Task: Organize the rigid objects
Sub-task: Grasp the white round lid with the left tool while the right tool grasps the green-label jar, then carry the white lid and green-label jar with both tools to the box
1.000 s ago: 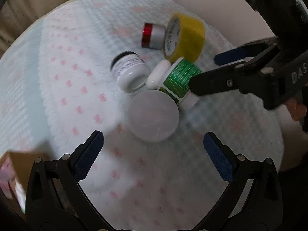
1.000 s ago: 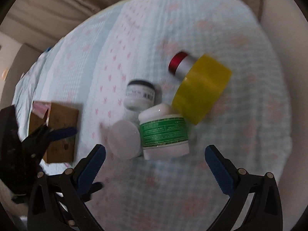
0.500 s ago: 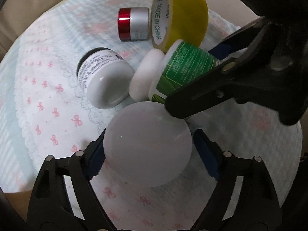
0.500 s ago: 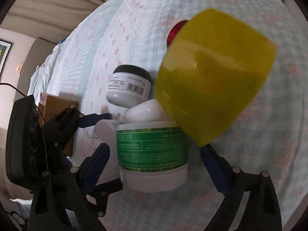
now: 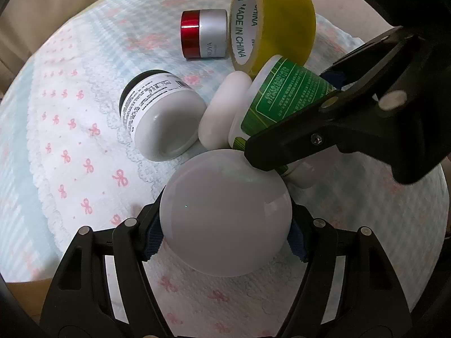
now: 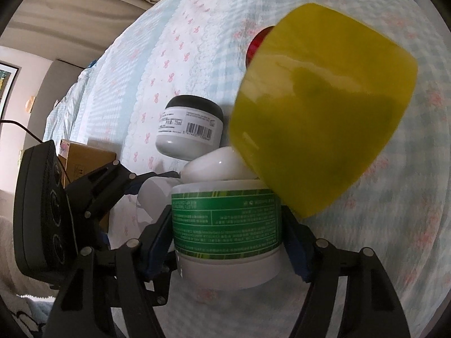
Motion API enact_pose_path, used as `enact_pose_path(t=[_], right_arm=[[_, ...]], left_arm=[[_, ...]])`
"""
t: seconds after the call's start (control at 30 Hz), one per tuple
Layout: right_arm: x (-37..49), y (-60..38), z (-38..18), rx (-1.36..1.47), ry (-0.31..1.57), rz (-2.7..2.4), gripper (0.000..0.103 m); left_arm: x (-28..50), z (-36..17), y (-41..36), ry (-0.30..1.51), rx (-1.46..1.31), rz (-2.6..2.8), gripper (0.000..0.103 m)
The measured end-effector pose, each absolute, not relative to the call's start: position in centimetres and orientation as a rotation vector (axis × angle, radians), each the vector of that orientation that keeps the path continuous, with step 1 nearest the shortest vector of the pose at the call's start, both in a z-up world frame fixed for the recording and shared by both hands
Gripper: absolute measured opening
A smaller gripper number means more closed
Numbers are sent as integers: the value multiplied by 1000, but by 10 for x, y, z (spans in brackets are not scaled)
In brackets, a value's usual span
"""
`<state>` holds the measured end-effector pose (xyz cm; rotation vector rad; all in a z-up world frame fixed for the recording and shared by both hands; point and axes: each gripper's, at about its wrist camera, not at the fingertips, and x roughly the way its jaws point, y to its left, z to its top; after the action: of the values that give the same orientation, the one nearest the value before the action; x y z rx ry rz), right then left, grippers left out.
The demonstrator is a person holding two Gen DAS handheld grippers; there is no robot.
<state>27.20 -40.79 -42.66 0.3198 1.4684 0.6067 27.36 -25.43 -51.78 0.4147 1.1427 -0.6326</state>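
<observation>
Several jars lie in a pile on a bow-patterned bedspread [image 5: 84,140]. My left gripper [image 5: 225,238] is closing, its blue pads touching both sides of a frosted white round jar [image 5: 225,214]. My right gripper [image 6: 228,246] is closing too, with its pads against the sides of a green-labelled white jar [image 6: 225,219] lying on its side, white cap [image 6: 217,166] at the far end. That green jar [image 5: 282,95] leans against a yellow tape roll [image 5: 273,19]. A white jar with a black lid [image 5: 160,118] and a small red-and-silver jar [image 5: 204,33] lie close by.
A brown cardboard box [image 6: 84,160] sits at the left edge of the bed, behind my left gripper's body. The yellow tape roll [image 6: 318,107] stands on edge right behind the green jar. The two grippers are close together, almost touching.
Both grippers came down onto the pile and their wide jaws narrowed. The left jaws came around the frosted white jar, the right jaws around the green-labelled jar.
</observation>
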Motion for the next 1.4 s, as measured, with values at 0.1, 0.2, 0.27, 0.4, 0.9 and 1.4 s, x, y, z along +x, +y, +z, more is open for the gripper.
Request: enact_pose_path(t=[0.1,0.2,0.27,0.4,0.9,1.4], right_arm=[[271,-406,-423,316,1467,586,67],[270,-403,-417,314,1460,572,67],[269,-402,-412,322,1453,557,67],[267,-398,-395,328,1433,517,67],[238,-365,-242,321,1265,437,67],[191,-290,-107,264,1115,376,67]], left_arm=[[273,-513,-252,1146,408,-631,68],[269,-504,-248,1138,404,-620,68],[268,-496,-243,1132,392,-613,68],[259,-474,-232,1114,371,-591,68],[218,-322,-164,994,255,-429,68],[165,-197,-44,957,86,-245,68]])
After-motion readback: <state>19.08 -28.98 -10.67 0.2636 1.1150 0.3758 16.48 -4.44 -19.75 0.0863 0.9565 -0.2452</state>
